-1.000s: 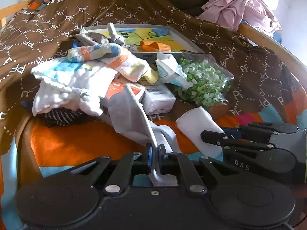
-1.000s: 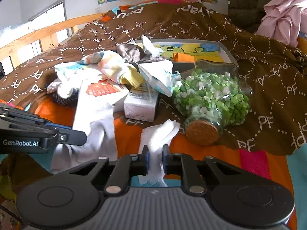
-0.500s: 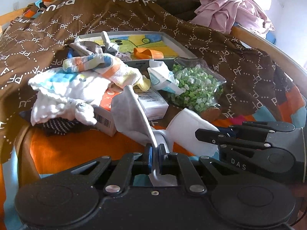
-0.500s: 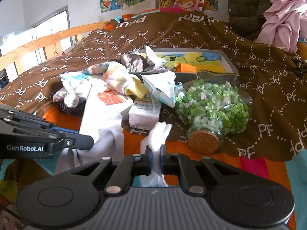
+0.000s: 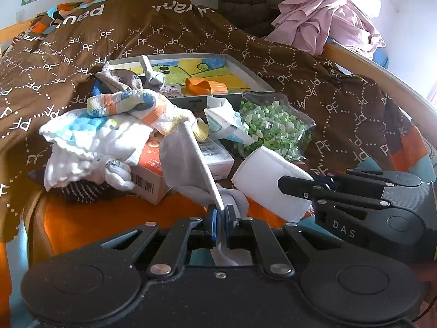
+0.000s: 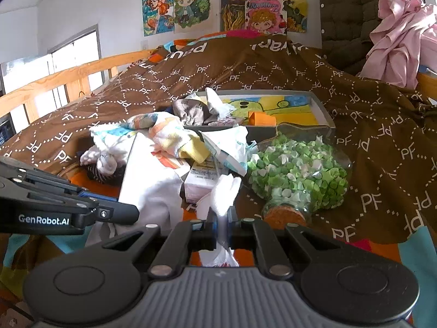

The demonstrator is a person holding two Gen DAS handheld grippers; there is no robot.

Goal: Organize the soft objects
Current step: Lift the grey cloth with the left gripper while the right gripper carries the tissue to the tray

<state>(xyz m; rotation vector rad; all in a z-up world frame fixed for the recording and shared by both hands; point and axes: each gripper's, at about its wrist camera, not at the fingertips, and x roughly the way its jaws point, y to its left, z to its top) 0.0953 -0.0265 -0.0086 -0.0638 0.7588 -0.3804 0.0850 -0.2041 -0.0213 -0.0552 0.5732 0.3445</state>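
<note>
You see glass jar (image 6: 297, 175) of green paper stars lying on its side on brown blanket (image 6: 382, 136), cork stopper (image 6: 284, 214) toward you. Just left: small white carton (image 6: 198, 183). Behind: grey tray (image 5: 247, 72) holding orange strip (image 5: 204, 86). Cartoon posters (image 6: 226, 5) on wall.

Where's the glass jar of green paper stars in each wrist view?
Left wrist: jar of green paper stars lies on its side right of centre, behind the white cloth the right gripper holds.
Right wrist: jar at centre-right, cork stopper facing the camera.
Shared landmark: grey tray just behind the jar.
</note>
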